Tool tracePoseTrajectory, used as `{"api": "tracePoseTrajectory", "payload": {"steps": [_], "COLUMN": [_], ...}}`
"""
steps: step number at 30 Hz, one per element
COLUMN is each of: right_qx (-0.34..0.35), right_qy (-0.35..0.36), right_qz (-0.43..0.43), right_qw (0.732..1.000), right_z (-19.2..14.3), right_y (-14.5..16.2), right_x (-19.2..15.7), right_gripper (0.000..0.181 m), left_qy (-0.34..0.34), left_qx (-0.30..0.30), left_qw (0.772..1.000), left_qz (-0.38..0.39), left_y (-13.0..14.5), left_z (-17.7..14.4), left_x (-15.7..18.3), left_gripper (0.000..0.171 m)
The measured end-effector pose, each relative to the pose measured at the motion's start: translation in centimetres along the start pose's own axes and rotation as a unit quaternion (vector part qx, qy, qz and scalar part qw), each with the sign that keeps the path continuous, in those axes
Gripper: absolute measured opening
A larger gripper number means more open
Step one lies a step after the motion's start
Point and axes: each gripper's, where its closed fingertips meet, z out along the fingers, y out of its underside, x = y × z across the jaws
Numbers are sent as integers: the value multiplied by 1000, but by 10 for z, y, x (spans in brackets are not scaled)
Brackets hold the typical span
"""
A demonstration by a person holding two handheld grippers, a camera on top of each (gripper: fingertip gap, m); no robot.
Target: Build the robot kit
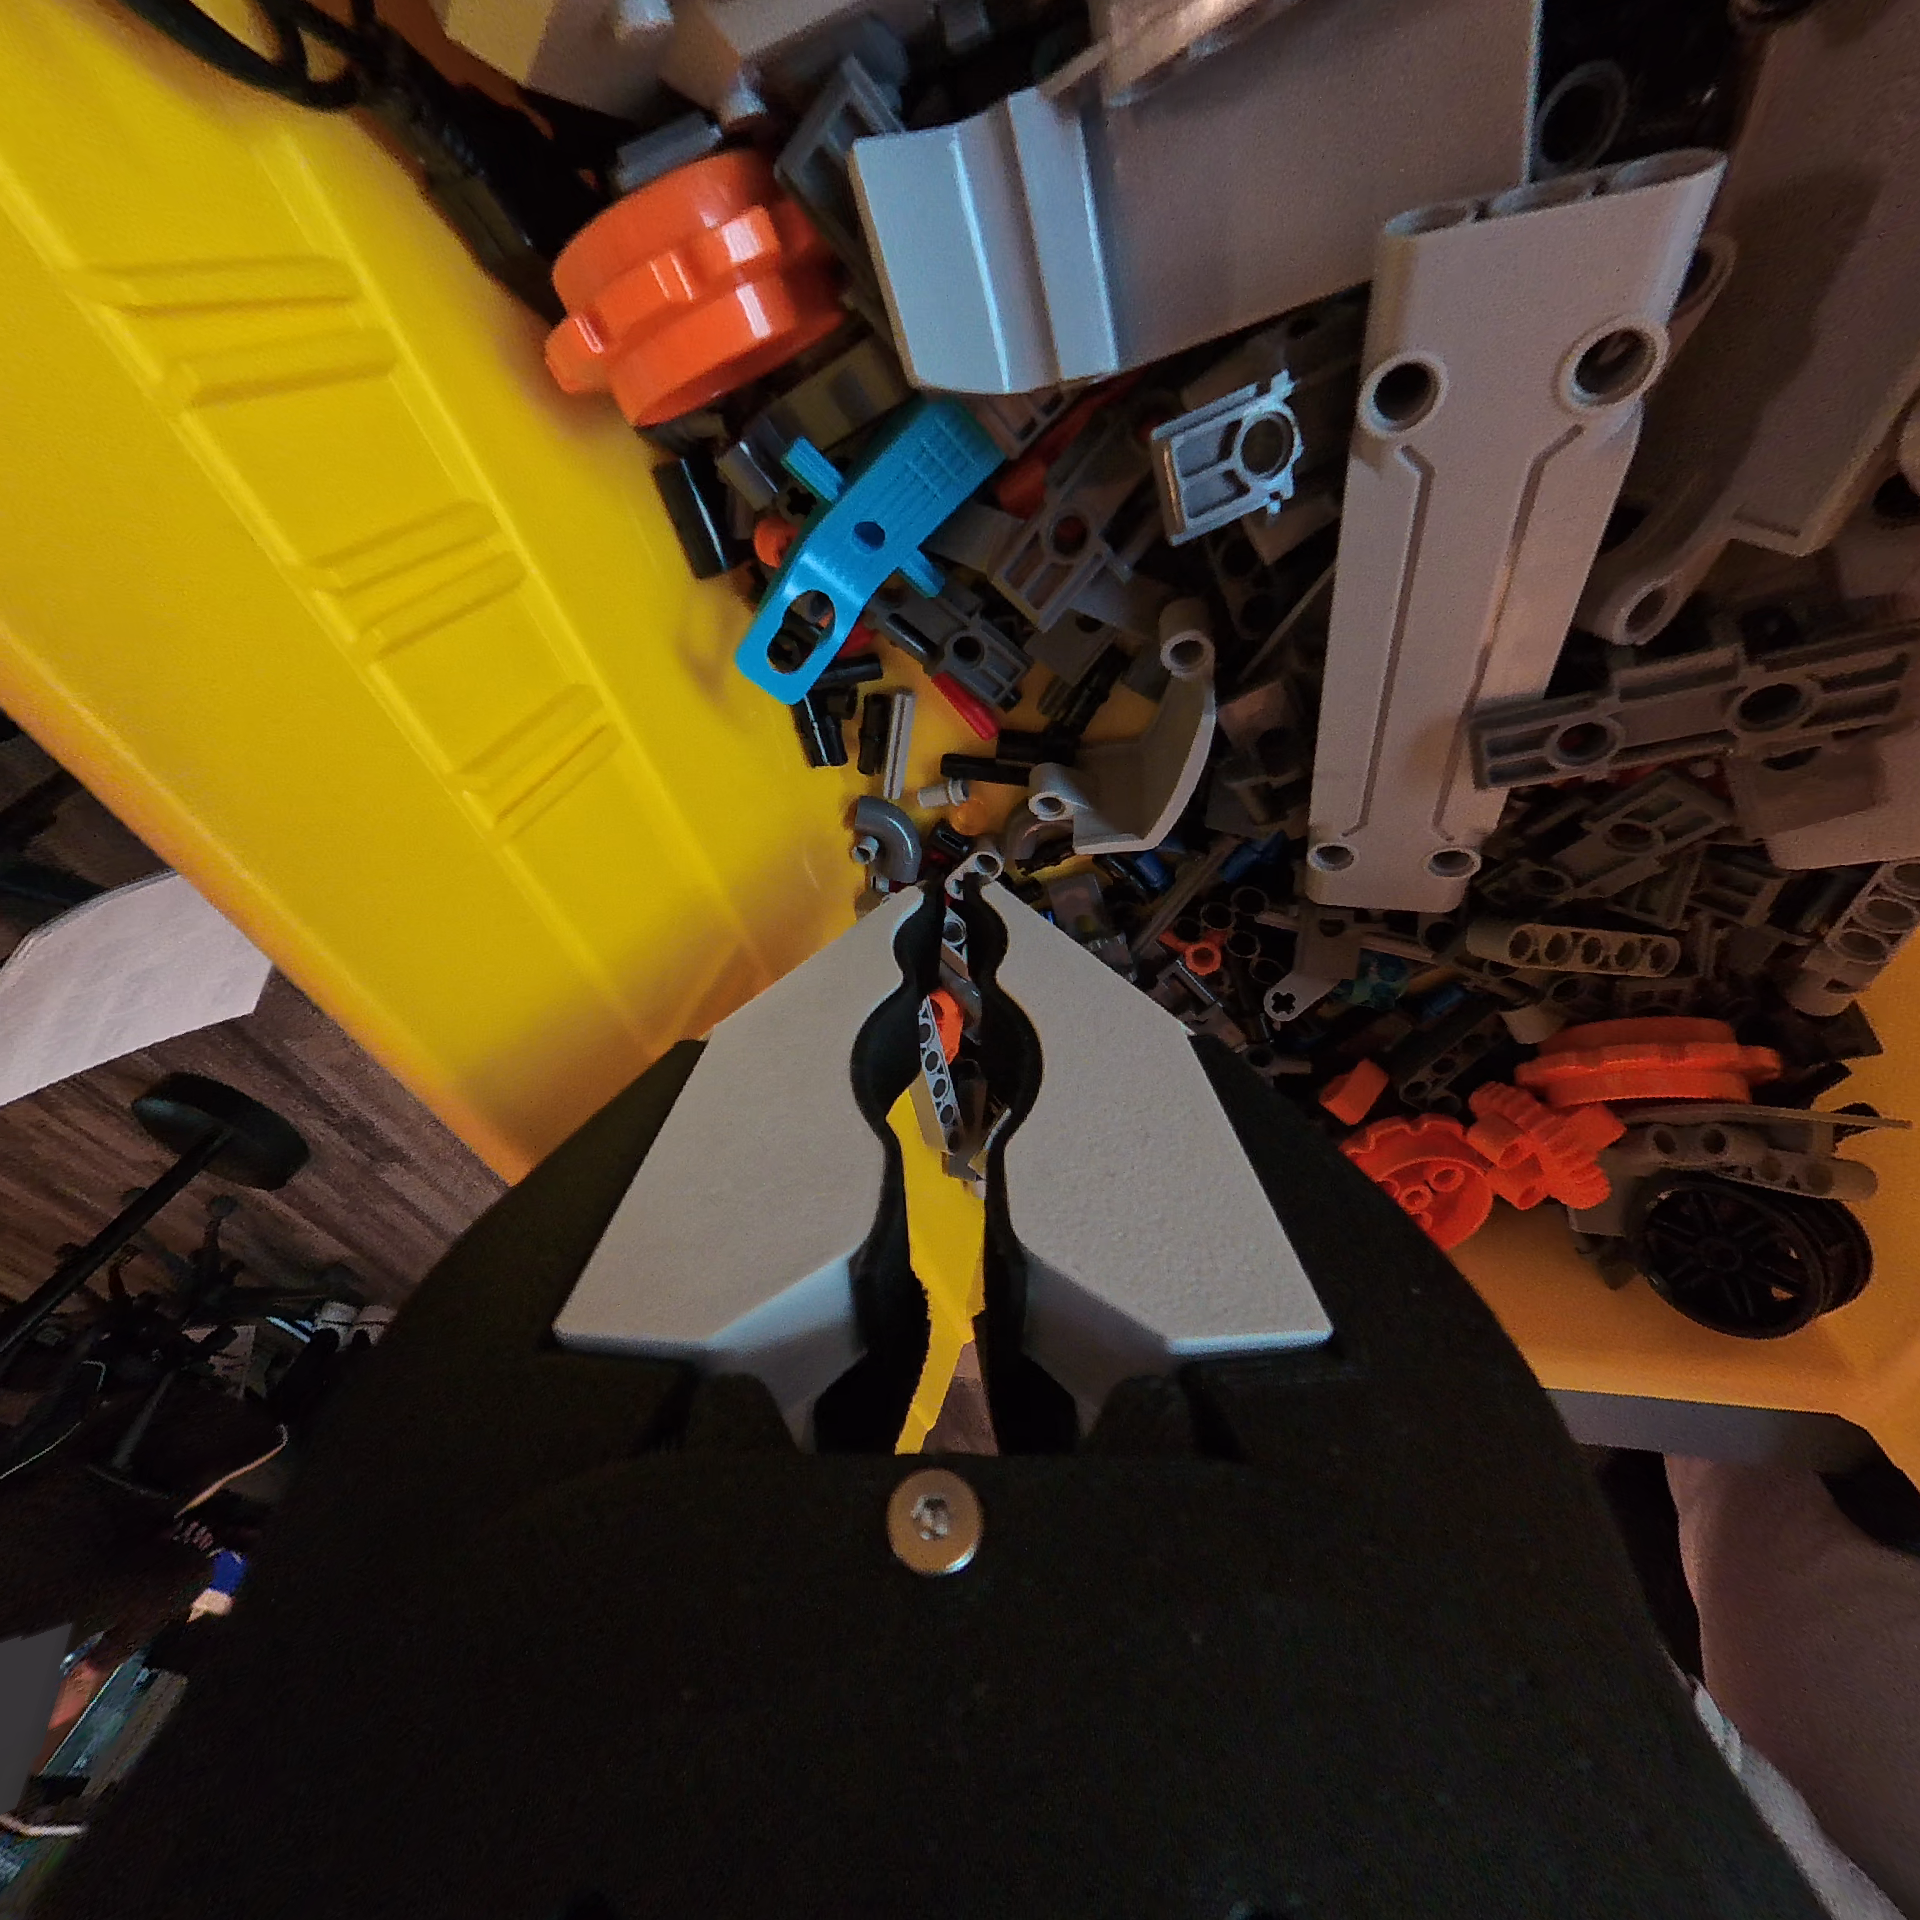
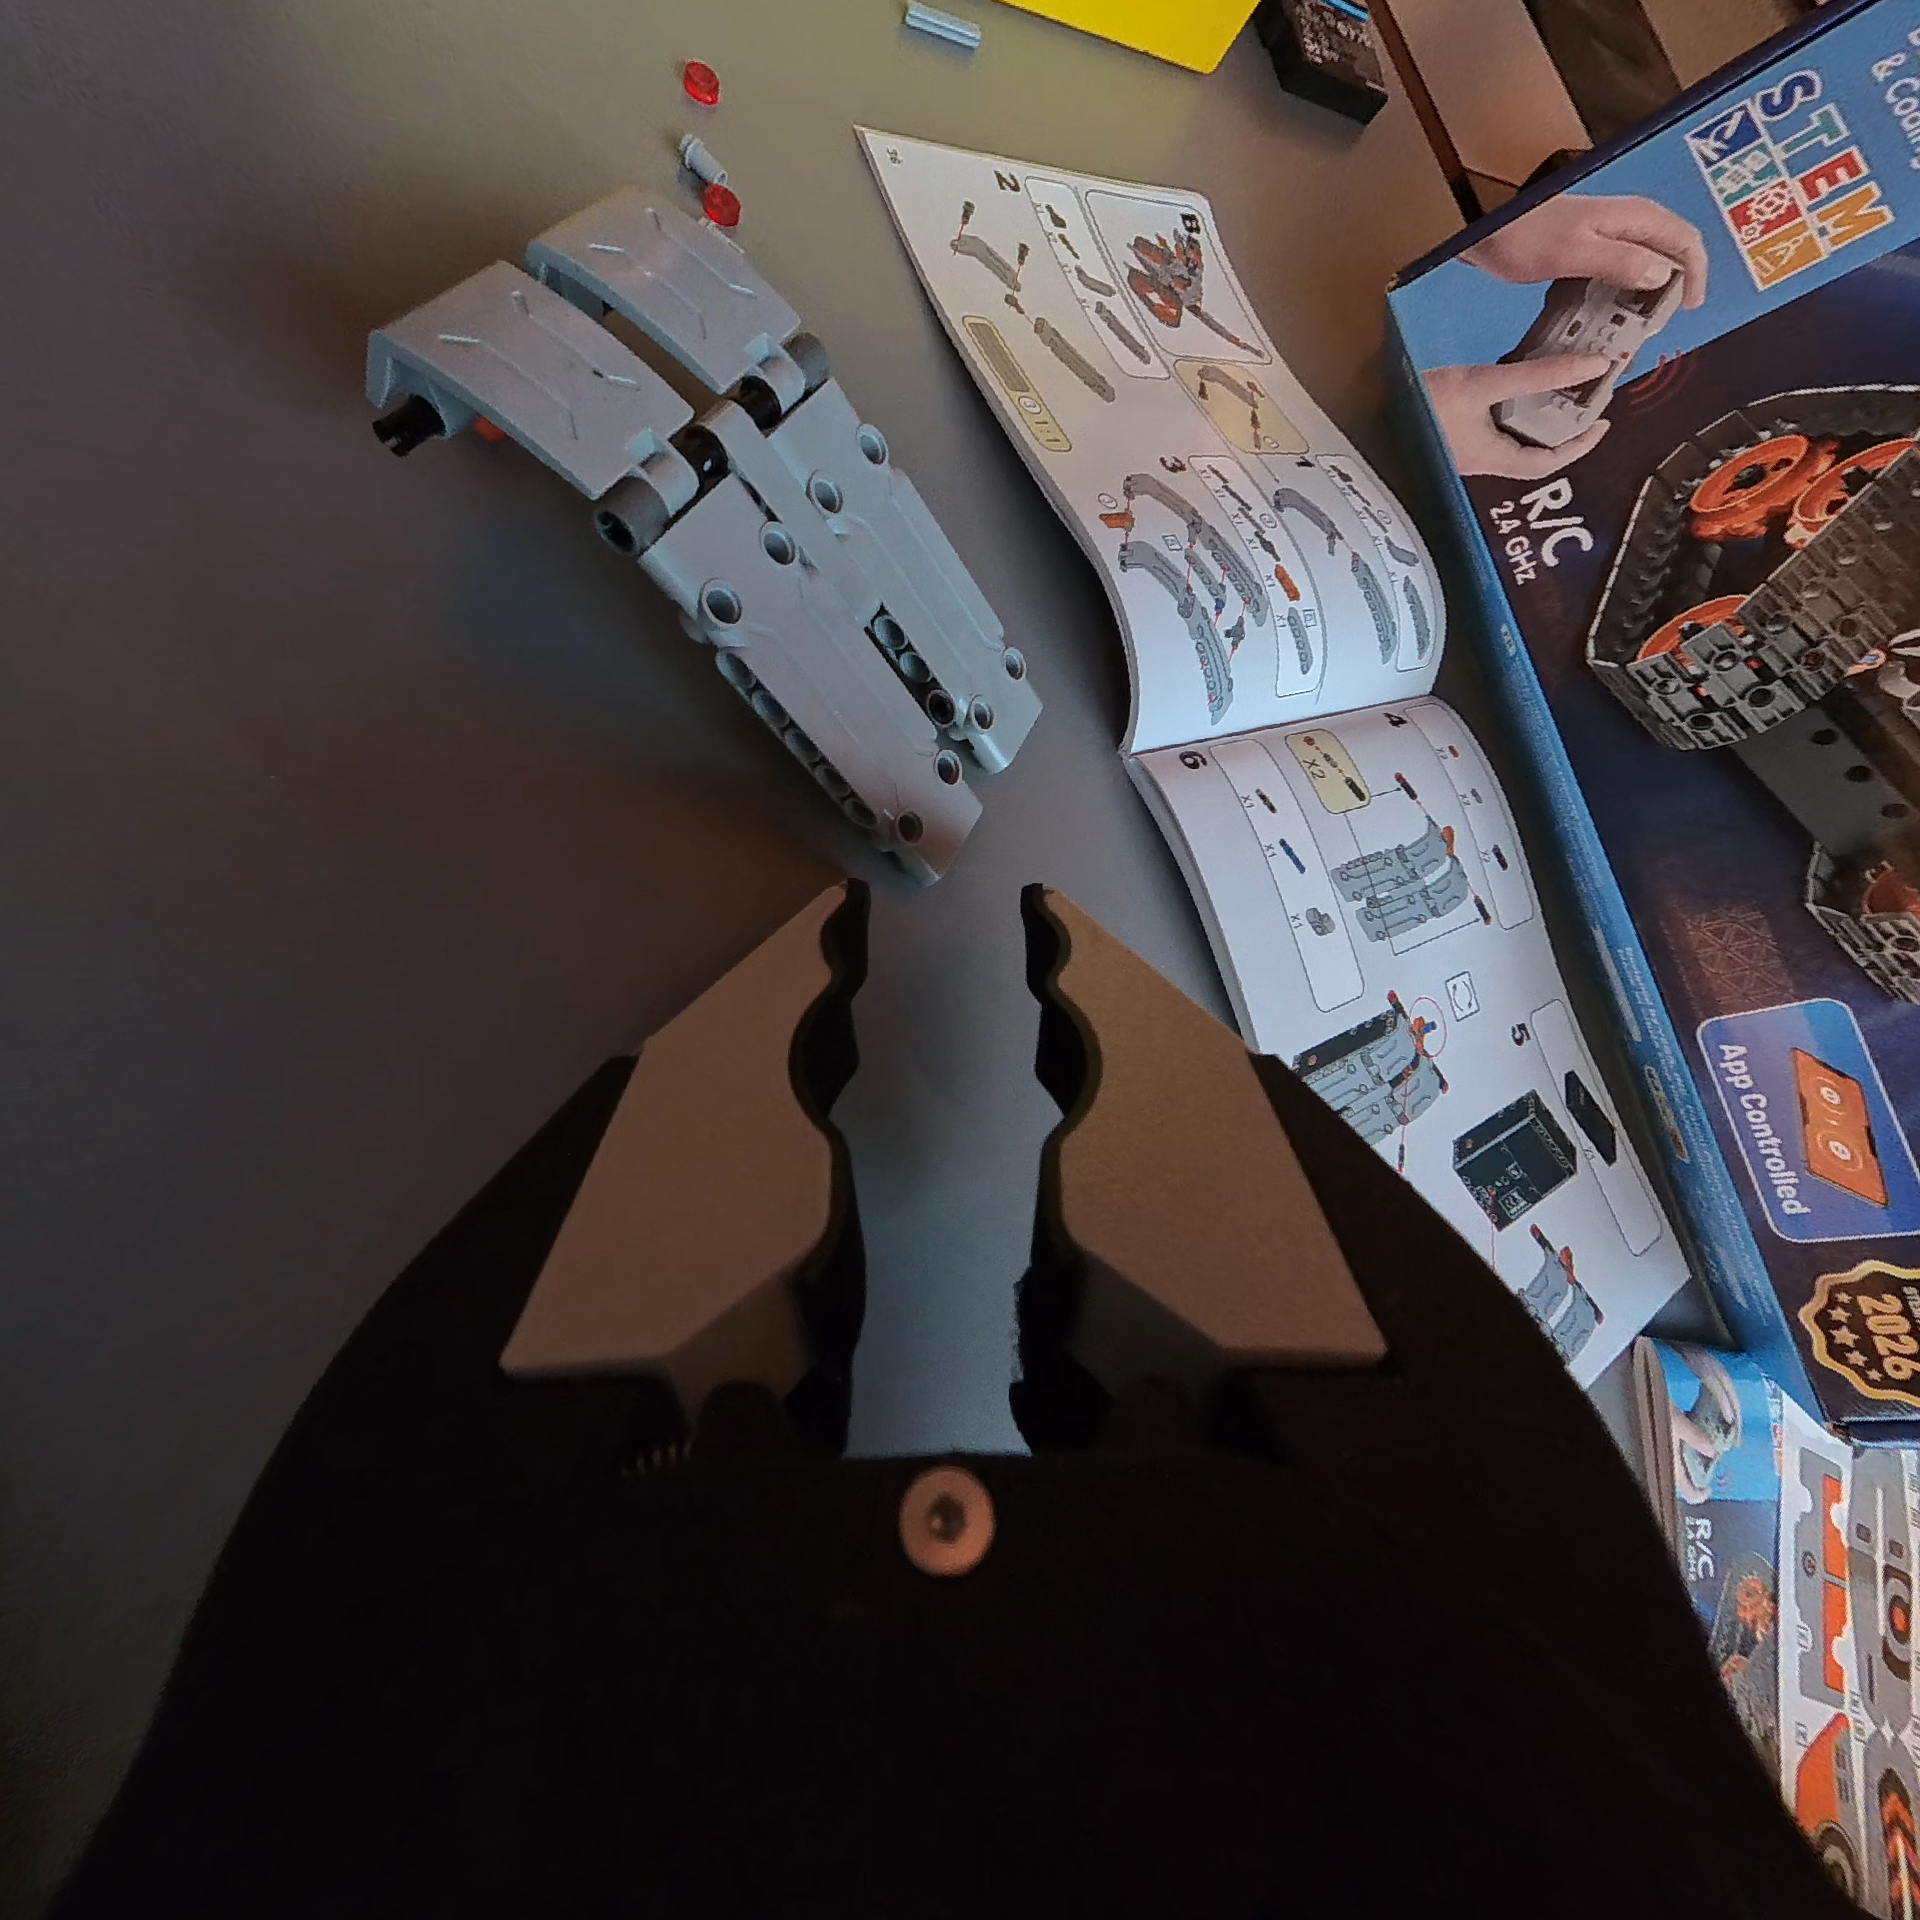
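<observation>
My left gripper [image 1: 952, 891] reaches down into a yellow bin [image 1: 312, 582] full of loose building-toy parts. Its jaws stand almost together, with only a thin slit between the pads. Its tips are among small black and grey pins [image 1: 971, 864] on the bin floor. A light grey holed beam [image 1: 938, 1070] shows in the slit; I cannot tell whether anything is gripped. My right gripper [image 2: 940, 896] is open and empty above a grey table [image 2: 260, 831]. Its tips are just short of the near end of a grey panel assembly [image 2: 727, 551].
The bin holds a blue lever piece [image 1: 862, 540], an orange hub [image 1: 696, 281], long grey panels [image 1: 1455, 582], orange gears [image 1: 1475, 1153] and a black wheel [image 1: 1745, 1262]. On the table lie an open instruction booklet [image 2: 1278, 644], a blue product box [image 2: 1714, 675] and two red studs [image 2: 719, 203]. Across from one pair of fingers to the other is roughly 40 cm.
</observation>
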Motion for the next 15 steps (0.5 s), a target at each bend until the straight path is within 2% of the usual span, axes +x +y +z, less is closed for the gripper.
{"api": "tracePoseTrajectory", "payload": {"steps": [15], "right_qx": [5], "right_qy": [-4], "right_qz": [11], "right_qw": [1000], "right_z": [0], "right_y": [1], "right_x": [0], "right_gripper": [28], "left_qy": [2], "left_qx": [5], "left_qw": [1000], "left_qz": [-1], "left_y": [1], "left_z": [-3], "left_x": [1], "left_gripper": [2]}}
